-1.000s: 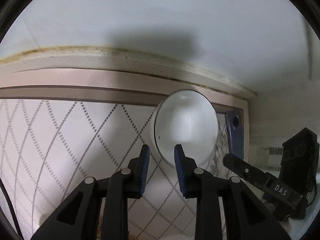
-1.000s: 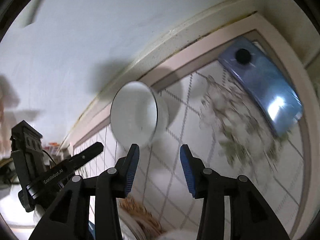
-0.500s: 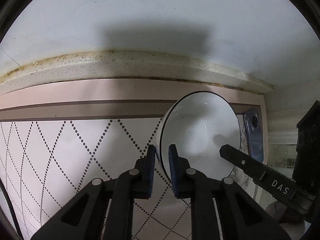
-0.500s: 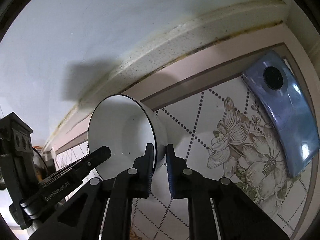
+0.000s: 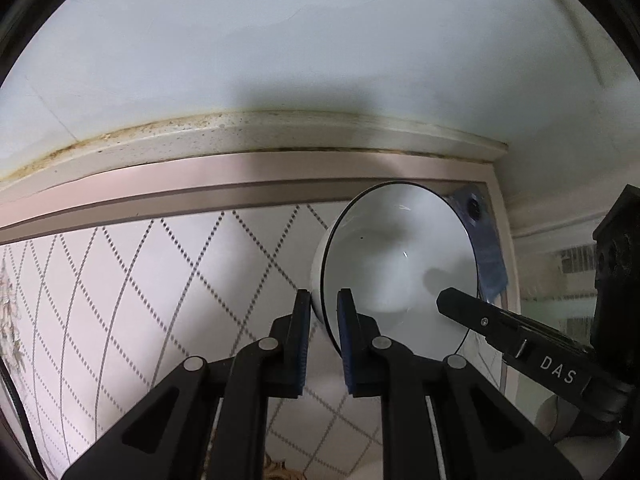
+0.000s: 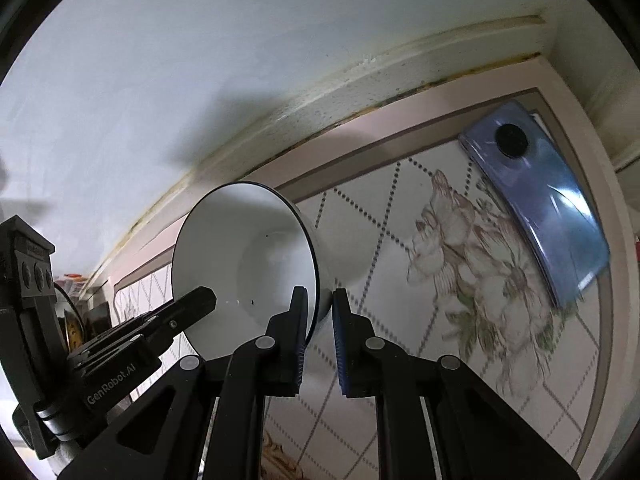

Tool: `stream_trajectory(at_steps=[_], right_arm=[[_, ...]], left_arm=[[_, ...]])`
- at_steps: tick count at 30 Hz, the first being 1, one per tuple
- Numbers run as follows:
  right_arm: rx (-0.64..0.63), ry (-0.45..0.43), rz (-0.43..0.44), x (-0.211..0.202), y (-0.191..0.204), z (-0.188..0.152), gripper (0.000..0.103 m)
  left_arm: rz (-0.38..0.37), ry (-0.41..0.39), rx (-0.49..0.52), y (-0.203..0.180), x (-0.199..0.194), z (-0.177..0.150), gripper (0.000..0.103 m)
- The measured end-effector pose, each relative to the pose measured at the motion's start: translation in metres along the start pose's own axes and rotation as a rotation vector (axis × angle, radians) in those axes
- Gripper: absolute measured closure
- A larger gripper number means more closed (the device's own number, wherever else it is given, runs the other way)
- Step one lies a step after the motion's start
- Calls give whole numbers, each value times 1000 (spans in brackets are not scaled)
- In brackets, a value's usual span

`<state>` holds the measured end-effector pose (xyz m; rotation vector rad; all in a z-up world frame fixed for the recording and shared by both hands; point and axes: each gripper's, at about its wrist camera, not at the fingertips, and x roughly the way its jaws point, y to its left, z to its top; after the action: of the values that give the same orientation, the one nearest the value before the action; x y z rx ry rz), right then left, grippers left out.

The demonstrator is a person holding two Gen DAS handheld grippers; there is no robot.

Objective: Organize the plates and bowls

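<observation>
A white bowl point(image 5: 400, 264) with a thin dark rim is held between both grippers above the patterned tablecloth, and its opening faces each camera. In the left wrist view my left gripper point(image 5: 323, 300) is shut on the bowl's left rim, one pad inside and one outside. In the right wrist view my right gripper point(image 6: 318, 300) is shut on the opposite rim of the bowl point(image 6: 240, 256). Each view also shows a finger of the other gripper point(image 5: 480, 320) point(image 6: 188, 306) reaching into the bowl.
A blue phone point(image 6: 540, 208) lies face down on the tablecloth point(image 6: 400, 216) near the back right corner; the bowl partly hides the phone point(image 5: 486, 256) in the left view. A stained ledge point(image 5: 280, 136) and white wall run behind. Dark clutter point(image 6: 72, 320) sits far left.
Both grippers went from open beside the bowl to shut on its rim. The bowl now looms larger in both views and has shifted slightly with the grippers.
</observation>
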<state>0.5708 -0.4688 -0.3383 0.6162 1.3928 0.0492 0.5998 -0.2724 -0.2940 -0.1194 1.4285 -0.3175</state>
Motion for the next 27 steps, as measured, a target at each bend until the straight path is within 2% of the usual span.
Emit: stream_trajectory(at_steps=[13,19,27], right_arm=[[-43,-51,5,-79,13,-105,89],[-65,-52,0,-108,7,-161,89],[-68,-20,-5,-114,-9,-218,89]], left_arm=[[-19,-46,83,-12,-79,-94,92],[-38,-40,97,-29,-88,-139,91],[-31,19,122,-31,-80,-189,91]])
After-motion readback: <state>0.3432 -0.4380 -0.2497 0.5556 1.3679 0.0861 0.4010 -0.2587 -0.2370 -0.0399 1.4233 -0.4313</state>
